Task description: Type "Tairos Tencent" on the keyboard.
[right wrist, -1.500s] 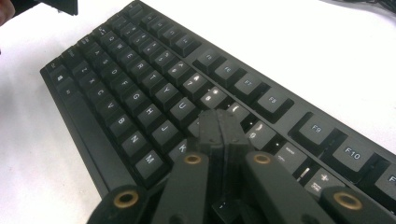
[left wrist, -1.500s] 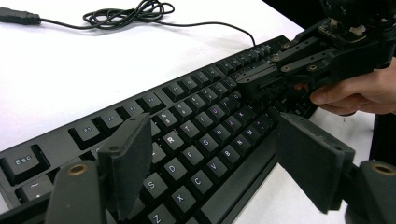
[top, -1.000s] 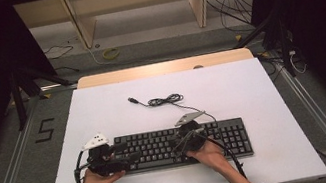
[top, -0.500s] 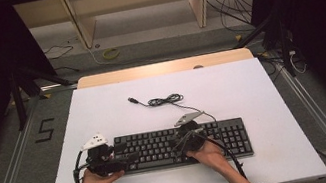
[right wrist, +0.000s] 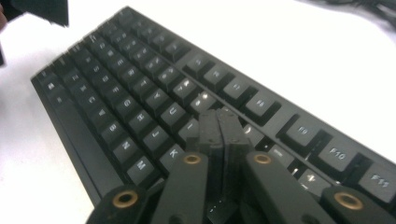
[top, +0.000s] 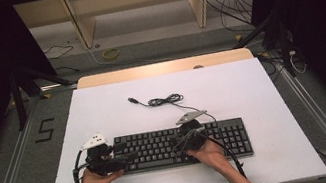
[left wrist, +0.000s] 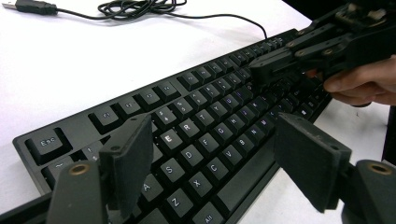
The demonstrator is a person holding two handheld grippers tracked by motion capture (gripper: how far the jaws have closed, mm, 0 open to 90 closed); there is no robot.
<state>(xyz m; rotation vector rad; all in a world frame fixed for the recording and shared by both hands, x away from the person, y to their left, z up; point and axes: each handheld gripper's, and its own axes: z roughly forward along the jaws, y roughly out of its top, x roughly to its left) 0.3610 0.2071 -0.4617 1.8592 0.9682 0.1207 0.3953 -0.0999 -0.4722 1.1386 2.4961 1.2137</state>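
- High view: the black keyboard (top: 180, 144) lies flat on the white bench (top: 252, 91), close to the person's edge. The left claw (top: 122, 162) sits at the keyboard's left end and the right claw (top: 179, 145) over its middle keys. The keyboard's cable (top: 165, 100) runs off behind it in a loose coil, its plug lying free. From this height the claw tips merge with the dark keys, so I cannot tell contact here.
- Left gripper view: the left claw (left wrist: 219, 163) is spread wide over the left letter keys, one jaw above the keys near the Esc corner, the other off the keyboard's near edge. Lowered carelessly, that broad jaw would likely mash several keys together. The right claw (left wrist: 261, 70) reaches over the far keys; whether it touches them is hard to make out.
- Right gripper view: the right claw (right wrist: 218, 126) is closed to a single narrow point, holding nothing, over the keys just beyond K. A slightly off-centre push could catch two neighbouring keys, or nudge the keyboard across the bench. The key under the tip is hidden, and the legends are blurred.
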